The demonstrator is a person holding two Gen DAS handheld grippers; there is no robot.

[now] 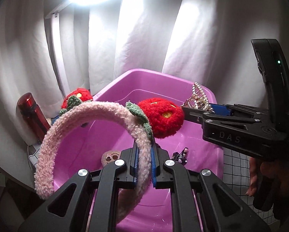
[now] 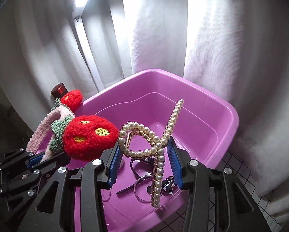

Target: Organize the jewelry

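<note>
I hold both grippers over a purple tub (image 2: 217, 119). My left gripper (image 1: 143, 166) pinches one end of a fluffy pink headband (image 1: 71, 119), so the band arcs up clear of the tub; two red strawberry pompoms (image 1: 161, 118) sit on it. My right gripper (image 2: 144, 166) holds a pearl claw clip (image 2: 158, 145) between its blue pads (image 2: 175, 166), which touch it on both sides, and it hangs above the tub floor, I judge ready for dropping. Below lie about four small pieces: a dark clip, a thin ring, a beige plush face (image 1: 110, 157), a small dark bow (image 1: 181, 154). One red bottle (image 1: 31, 114) stands beside the tub.
</note>
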